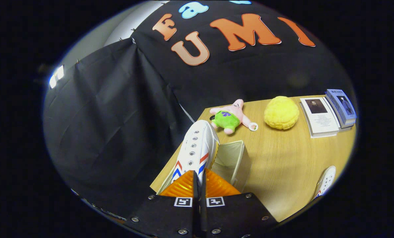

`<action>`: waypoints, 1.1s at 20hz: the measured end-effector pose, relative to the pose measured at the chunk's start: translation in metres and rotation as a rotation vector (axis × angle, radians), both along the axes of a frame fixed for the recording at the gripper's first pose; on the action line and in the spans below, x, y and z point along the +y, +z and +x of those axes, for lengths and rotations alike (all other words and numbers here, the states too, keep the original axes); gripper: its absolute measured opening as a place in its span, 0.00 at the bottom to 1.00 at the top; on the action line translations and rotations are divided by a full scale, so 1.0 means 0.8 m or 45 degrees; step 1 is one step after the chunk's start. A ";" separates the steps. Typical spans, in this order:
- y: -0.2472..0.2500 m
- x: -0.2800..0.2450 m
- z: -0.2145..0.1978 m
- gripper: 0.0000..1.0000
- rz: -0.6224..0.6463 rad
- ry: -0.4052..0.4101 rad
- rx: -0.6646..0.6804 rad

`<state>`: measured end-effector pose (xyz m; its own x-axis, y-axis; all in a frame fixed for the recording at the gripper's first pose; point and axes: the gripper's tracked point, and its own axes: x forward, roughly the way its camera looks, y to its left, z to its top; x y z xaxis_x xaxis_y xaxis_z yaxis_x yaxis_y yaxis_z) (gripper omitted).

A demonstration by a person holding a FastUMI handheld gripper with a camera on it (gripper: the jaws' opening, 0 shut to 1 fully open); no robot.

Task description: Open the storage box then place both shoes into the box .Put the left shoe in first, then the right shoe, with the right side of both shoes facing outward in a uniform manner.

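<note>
Gripper view: the claw [198, 180] has its two fingers pressed nearly together, pinching the heel end of a white shoe [197, 148] with red and blue stripes on its side. The shoe stretches away from the fingertips, toe pointing ahead, lace eyelets facing up, and it is held over the left part of the open box [238, 162]. That box is a pale fabric one, sitting just ahead of the fingers and a little to their right; its far wall and right wall show, and whether the shoe touches its rim I cannot tell.

The box stands on a light wooden bench [282, 158]. Off to the right of the claw, near the bench's close edge, lies the second shoe [325, 181], white as well, with just its toe part showing. Beyond the held shoe's toe lies a pink star-shaped plush [231, 115] in green shorts. To the right of the plush sits a yellow puffy ball [281, 112]. Further right still are two books [329, 114], one lying flat, the other propped beside it. Black cloth hangs behind and left of the bench.
</note>
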<state>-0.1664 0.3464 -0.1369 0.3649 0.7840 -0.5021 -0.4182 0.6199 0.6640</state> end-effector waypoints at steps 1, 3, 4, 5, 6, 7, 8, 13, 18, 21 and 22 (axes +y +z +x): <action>-0.005 0.011 -0.005 0.01 -0.019 0.023 0.005; -0.024 0.027 -0.008 0.01 -0.049 0.063 0.023; -0.034 0.036 -0.011 0.01 -0.070 0.082 0.029; -0.044 0.036 -0.012 0.01 -0.107 0.099 0.026; -0.050 0.041 -0.009 0.01 -0.117 0.105 0.031; -0.058 0.045 -0.009 0.02 -0.130 0.112 0.050; -0.063 0.049 -0.007 0.02 -0.138 0.129 0.067; -0.102 0.053 -0.008 0.03 -0.264 0.166 0.160; -0.075 0.053 0.010 0.37 -0.112 0.113 0.167; -0.060 0.004 0.035 0.59 -0.094 0.002 0.128; -0.057 -0.015 0.041 0.68 -0.092 -0.038 0.119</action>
<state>-0.1335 0.3344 -0.1828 0.3362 0.7342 -0.5899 -0.3374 0.6786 0.6524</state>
